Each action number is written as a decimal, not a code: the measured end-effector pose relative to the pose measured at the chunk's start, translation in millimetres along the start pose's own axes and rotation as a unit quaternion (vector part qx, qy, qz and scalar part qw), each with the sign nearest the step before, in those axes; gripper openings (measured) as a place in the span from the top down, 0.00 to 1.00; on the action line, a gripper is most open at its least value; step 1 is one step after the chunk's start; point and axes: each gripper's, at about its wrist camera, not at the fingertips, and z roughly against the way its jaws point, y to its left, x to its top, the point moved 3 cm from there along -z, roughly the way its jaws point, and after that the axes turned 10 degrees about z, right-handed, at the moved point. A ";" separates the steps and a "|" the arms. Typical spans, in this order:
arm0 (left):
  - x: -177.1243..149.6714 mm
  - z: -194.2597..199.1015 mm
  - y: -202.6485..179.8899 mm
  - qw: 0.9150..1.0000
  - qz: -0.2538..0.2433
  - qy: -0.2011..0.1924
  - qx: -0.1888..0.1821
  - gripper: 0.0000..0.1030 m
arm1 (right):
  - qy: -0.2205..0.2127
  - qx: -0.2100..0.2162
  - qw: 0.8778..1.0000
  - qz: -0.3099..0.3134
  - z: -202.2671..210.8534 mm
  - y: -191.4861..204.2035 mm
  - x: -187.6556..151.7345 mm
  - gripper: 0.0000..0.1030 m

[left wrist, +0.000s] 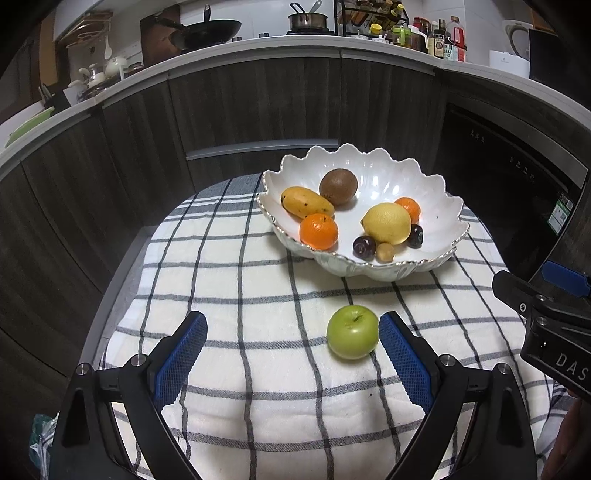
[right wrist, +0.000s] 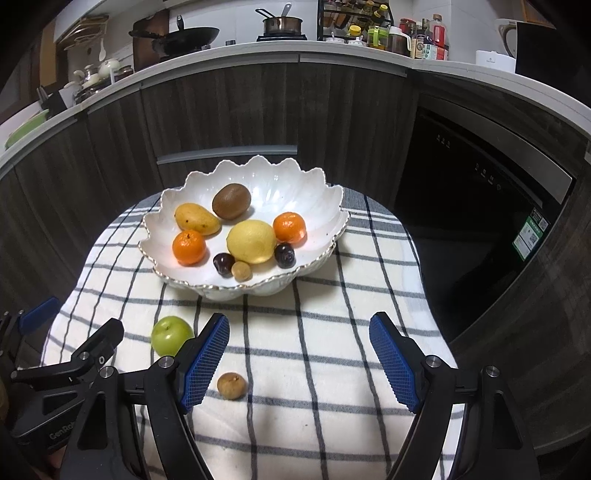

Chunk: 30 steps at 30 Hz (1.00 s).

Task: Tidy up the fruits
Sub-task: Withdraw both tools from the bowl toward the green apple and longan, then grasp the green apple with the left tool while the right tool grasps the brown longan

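A white scalloped bowl (left wrist: 436, 192) (right wrist: 317, 192) on a checked cloth holds a kiwi (left wrist: 338, 186), a mango (left wrist: 306, 202), two oranges (left wrist: 318, 230), a lemon (left wrist: 386, 222), two dark plums (left wrist: 364, 247) and a small brown fruit (left wrist: 385, 252). A green apple (left wrist: 352, 331) (right wrist: 171, 334) lies on the cloth in front of the bowl, just inside my open left gripper's (left wrist: 291, 332) right finger. A small brown longan (right wrist: 231, 385) lies on the cloth just right of the left finger of my open, empty right gripper (right wrist: 299, 332).
The checked cloth (left wrist: 240, 295) covers a small table with rounded edges. Dark cabinets and a black dishwasher (right wrist: 480, 206) stand behind. The counter above carries a wok (left wrist: 207, 29), a pot and bottles. My right gripper's body (left wrist: 546, 325) shows at the left view's right edge.
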 end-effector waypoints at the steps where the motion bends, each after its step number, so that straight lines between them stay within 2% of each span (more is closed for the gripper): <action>1: -1.5 -0.9 0.2 1.000 -0.001 0.000 0.002 0.08 | 0.001 -0.001 1.000 0.000 -0.7 0.5 -2.2 0.23; 15: -13.5 -33.8 -15.7 1.000 -0.015 0.027 -0.002 0.08 | 0.009 -0.013 1.000 -0.020 -19.0 -7.3 -20.5 0.23; 17: -15.5 -41.5 -21.8 0.999 -0.022 0.032 -0.005 0.11 | 0.011 -0.014 1.000 -0.025 -22.6 -9.9 -22.9 0.23; 21: -19.9 -58.5 -31.0 0.998 -0.031 0.049 -0.008 0.24 | 0.019 -0.016 0.999 -0.031 -32.0 -15.0 -26.7 0.23; 26: -23.1 -72.0 -39.9 0.998 -0.037 0.056 -0.016 0.32 | 0.031 -0.016 0.999 -0.037 -45.8 -20.2 -30.7 0.23; 30: -24.4 -81.3 -44.0 0.997 -0.035 0.069 -0.029 0.45 | 0.039 -0.014 0.998 -0.045 -53.6 -23.5 -32.4 0.23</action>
